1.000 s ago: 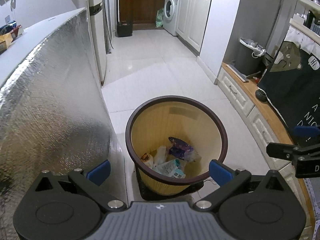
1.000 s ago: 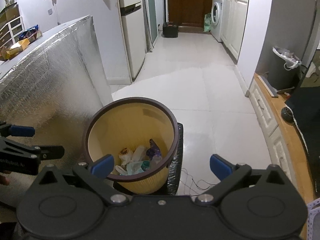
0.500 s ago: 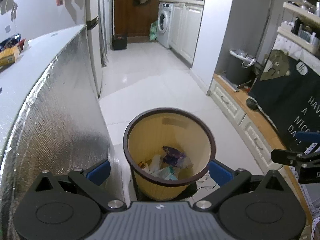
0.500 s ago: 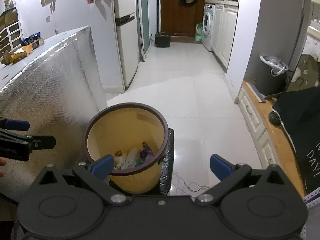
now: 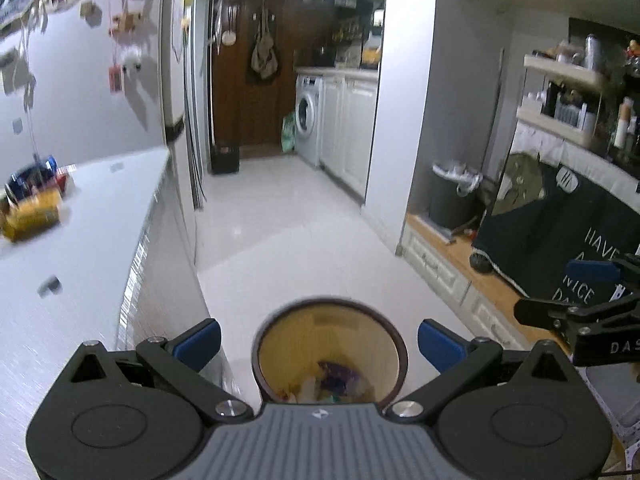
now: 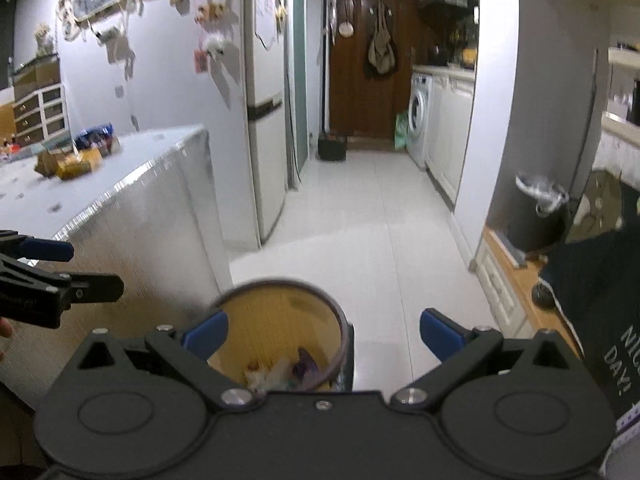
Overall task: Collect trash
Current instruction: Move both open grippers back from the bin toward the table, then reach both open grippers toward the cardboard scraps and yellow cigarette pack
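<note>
Both of your claws are spread wide and carry nothing: the left claw (image 5: 318,344) and the right claw (image 6: 322,334) each show bare blue pads with open air between them. The yellow bin (image 5: 329,354) sits on the floor directly below and ahead of the left claw, and a little left of centre under the right one, with wrappers (image 5: 334,380) already lying in its bottom. What is left to collect looks to be up on the tabletop (image 5: 92,240), off to your left and higher than the bin: a yellow packet (image 5: 34,214) beside a blue-and-red heap (image 5: 36,174), blurred, so I cannot tell which way its long side runs. Your left claw is the nearer one to that pile; judging from here, the next reach goes left and forward across the tabletop, away from the bin.
</note>
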`<state>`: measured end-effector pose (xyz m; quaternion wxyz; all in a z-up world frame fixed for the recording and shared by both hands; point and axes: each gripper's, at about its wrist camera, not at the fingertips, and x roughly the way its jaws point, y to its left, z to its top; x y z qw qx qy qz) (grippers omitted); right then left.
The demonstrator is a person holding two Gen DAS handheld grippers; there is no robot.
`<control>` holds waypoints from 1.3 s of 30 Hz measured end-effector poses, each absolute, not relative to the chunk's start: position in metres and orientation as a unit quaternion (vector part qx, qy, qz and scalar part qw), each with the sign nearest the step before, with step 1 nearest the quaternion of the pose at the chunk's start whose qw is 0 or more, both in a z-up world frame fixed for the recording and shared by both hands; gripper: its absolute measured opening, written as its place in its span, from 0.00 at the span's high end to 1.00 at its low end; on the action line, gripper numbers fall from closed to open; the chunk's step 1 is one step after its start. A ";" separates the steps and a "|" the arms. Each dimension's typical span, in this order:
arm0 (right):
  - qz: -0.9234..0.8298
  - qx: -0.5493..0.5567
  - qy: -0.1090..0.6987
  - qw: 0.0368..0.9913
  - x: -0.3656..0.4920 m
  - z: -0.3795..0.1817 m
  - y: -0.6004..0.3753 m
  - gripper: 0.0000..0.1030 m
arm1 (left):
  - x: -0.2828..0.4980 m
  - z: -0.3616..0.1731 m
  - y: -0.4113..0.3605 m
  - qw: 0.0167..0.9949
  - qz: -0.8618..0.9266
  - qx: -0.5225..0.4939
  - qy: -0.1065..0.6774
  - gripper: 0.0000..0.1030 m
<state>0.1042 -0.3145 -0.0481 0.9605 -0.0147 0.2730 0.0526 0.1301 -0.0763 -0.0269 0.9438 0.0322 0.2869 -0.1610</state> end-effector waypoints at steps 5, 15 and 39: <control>0.064 -0.010 0.225 0.972 0.101 -0.024 -0.298 0.00 | 0.119 0.000 -0.062 0.955 -0.150 0.047 0.250 0.00; 0.103 -0.009 0.181 0.978 0.124 0.008 -0.252 0.00 | 0.119 0.036 -0.008 0.970 -0.097 0.062 0.215 0.00; 0.220 -0.049 0.138 0.965 0.216 0.060 -0.100 0.00 | 0.248 0.089 0.179 0.983 0.032 0.018 0.178 0.00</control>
